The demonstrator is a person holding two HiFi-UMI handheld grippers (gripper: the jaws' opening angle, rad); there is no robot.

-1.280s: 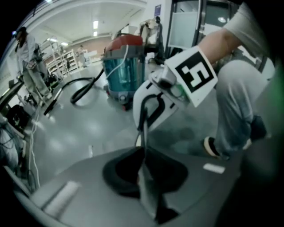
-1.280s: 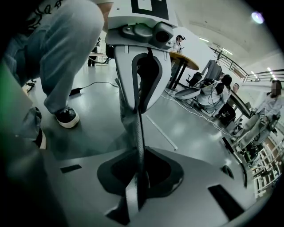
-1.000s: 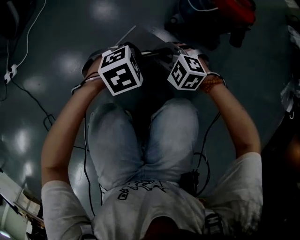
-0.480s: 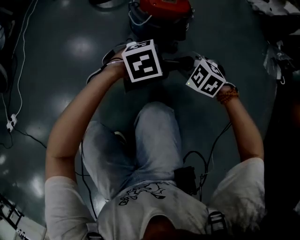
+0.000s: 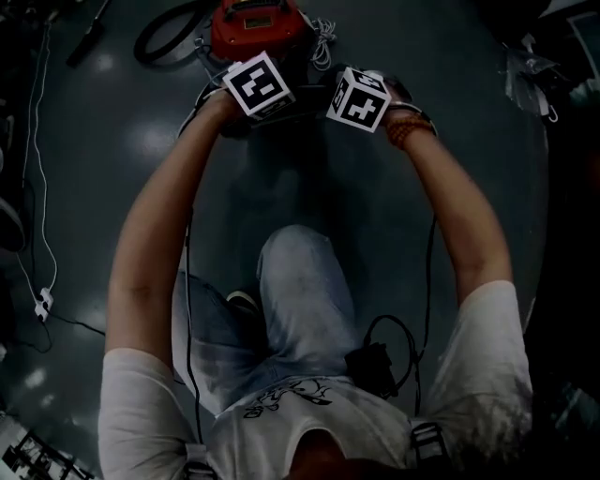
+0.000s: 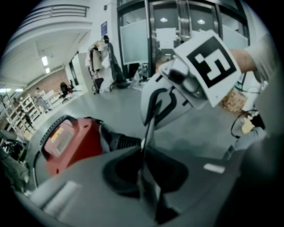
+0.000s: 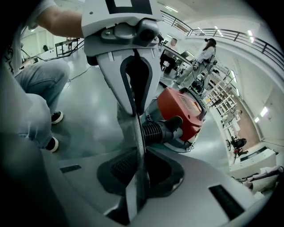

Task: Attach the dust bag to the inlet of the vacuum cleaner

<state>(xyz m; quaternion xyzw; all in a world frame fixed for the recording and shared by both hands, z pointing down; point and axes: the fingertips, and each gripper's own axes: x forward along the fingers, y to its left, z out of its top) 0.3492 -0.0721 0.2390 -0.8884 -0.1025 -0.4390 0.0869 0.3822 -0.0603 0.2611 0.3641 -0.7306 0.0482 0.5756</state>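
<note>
Two claws, the left claw (image 5: pixel 258 89) and the right claw (image 5: pixel 359 98), now hang right at the red vacuum cleaner (image 5: pixel 255 21). In the head view a second ago it sat off at the upper right edge. Both hands have travelled forward together over the floor (image 5: pixel 112 141), keeping close side by side.

From the left gripper view, the jaws are nearly together, pinching the thin edge of the dust bag (image 6: pixel 145 186). The bag runs across to the other claw, and the red body lies low at the left.

The right gripper view tells the same story: narrow jaws clamped on the flat grey bag, with a ribbed black neck (image 7: pixel 157 129) on the cleaner just beyond. I'd say the carry is about done and mating the bag to the cleaner comes next.
</note>
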